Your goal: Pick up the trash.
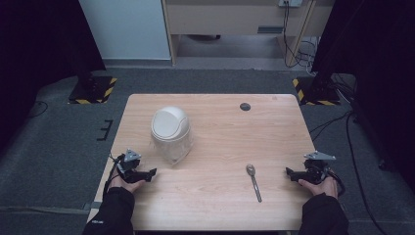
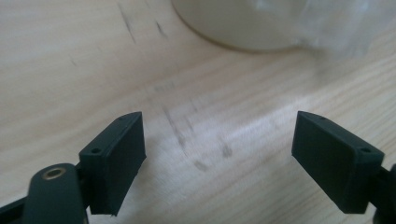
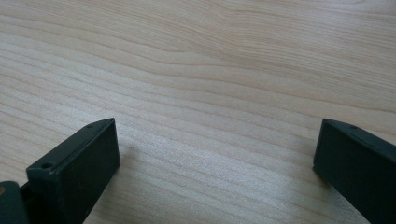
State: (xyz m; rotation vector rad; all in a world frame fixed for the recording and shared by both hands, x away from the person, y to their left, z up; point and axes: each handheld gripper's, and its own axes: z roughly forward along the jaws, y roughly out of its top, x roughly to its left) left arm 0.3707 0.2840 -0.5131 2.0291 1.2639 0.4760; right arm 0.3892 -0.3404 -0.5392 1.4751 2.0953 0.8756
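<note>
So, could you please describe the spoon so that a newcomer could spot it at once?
Start at the wooden table and look to its near right part. The spoon lies flat there, bowl pointing away. It is the slim metal piece, unlike the bulky white domed bin farther left.

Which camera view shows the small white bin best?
The high view: the whole white bin stands there on the table, domed lid visible. The left gripper view catches just its blurred bottom edge. The right gripper view looks at bare wood.

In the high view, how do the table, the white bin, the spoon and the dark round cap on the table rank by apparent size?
1. Table
2. White bin
3. Spoon
4. Dark round cap, which lies farther from the camera, but is clearly the smallest.
</note>
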